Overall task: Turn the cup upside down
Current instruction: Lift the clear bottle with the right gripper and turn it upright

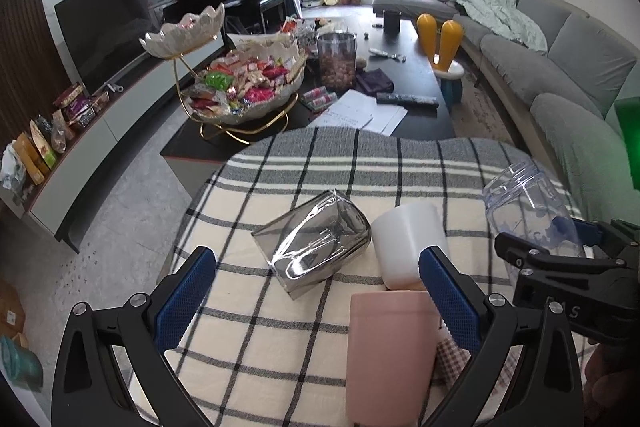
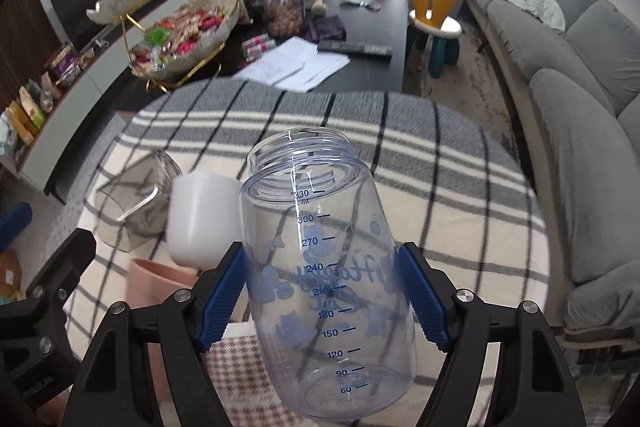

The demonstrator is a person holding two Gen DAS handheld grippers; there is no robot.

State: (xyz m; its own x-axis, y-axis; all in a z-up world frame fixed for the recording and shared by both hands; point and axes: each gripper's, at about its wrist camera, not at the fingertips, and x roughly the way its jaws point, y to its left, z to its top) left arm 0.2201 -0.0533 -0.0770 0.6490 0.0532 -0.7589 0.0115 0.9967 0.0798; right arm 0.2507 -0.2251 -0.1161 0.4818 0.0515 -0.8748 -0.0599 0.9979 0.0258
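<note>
My right tongs (image 2: 322, 291) were clamped on the clear measuring cup (image 2: 320, 267), blue pads pressed against both its sides, holding it above the plaid-covered tabletop (image 2: 460, 187) with its threaded mouth pointing up and away from me. My left tongs (image 1: 316, 295) stood apart, gripping nothing, low over the cloth with the pink cup (image 1: 390, 355) lying between the fingers. Just beyond them sat an upside-down white cup (image 1: 408, 243), touching a smoky glass tumbler (image 1: 316, 243) on its side.

Black tool (image 1: 320, 291) frames, blue ribbed pads (image 2: 222, 301), silver screws.
</note>
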